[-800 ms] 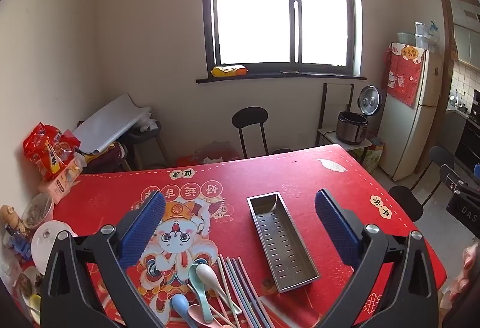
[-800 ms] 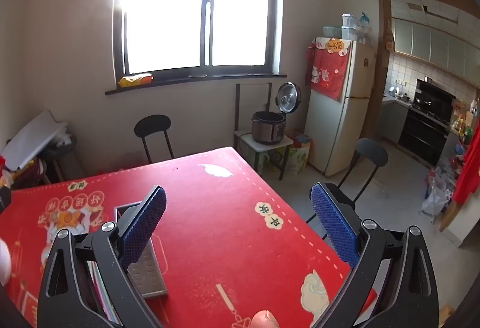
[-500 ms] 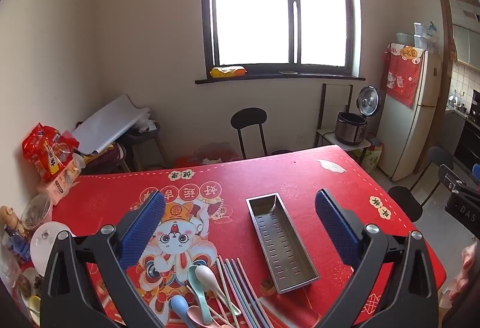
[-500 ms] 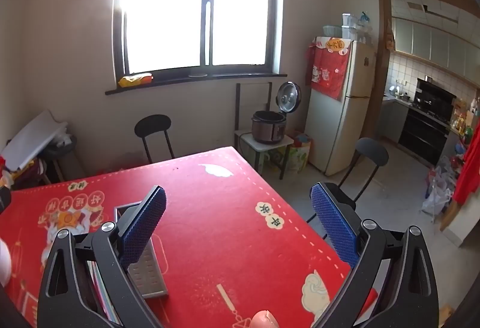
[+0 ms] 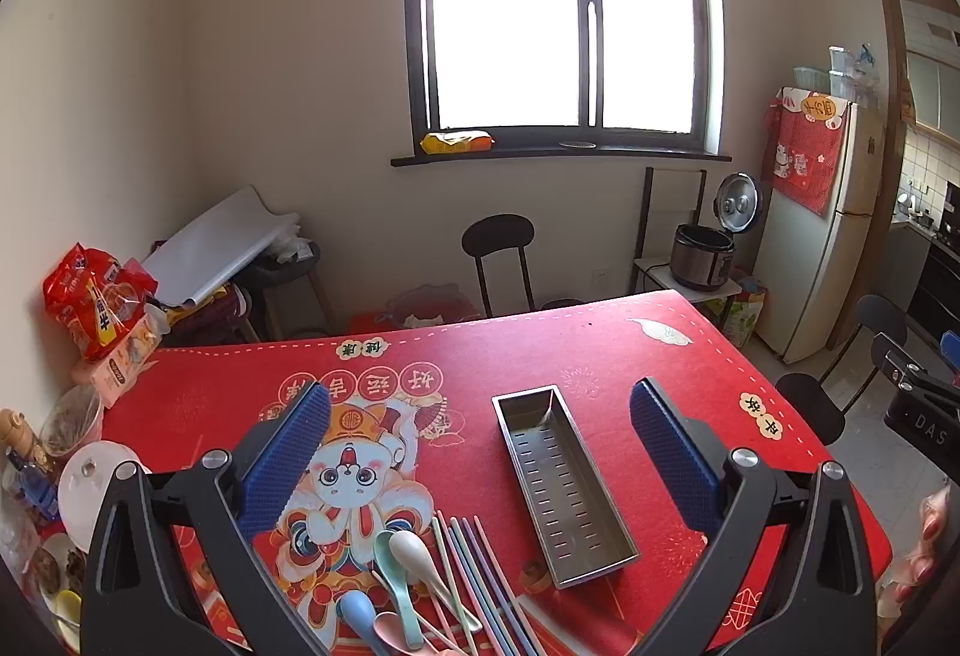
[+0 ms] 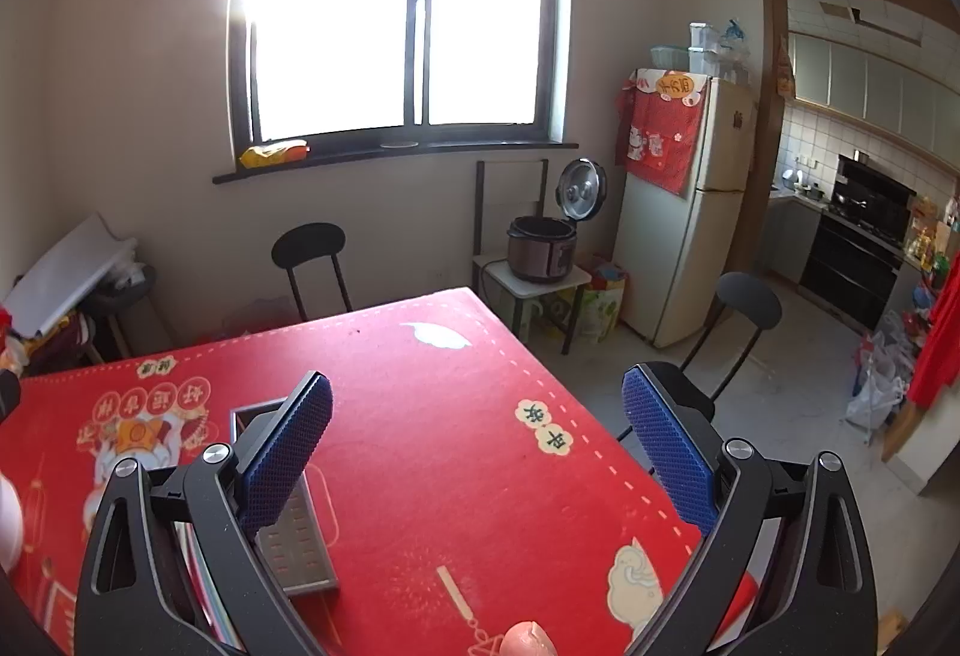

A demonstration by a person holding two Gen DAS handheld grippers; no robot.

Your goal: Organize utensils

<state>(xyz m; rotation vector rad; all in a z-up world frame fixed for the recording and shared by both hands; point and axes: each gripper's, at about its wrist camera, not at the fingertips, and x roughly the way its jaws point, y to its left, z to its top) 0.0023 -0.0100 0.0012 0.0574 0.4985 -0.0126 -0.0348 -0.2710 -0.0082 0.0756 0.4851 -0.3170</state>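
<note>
Spoons point(image 5: 399, 572) and chopsticks point(image 5: 474, 578) show only in left view.

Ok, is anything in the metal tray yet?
No, the metal tray sits empty, with the spoons and chopsticks lying beside it on the tablecloth.

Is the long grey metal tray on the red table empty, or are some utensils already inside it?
Empty. The long grey perforated metal tray shows only its bare slotted floor; the pastel spoons and chopsticks lie beside it.
</note>
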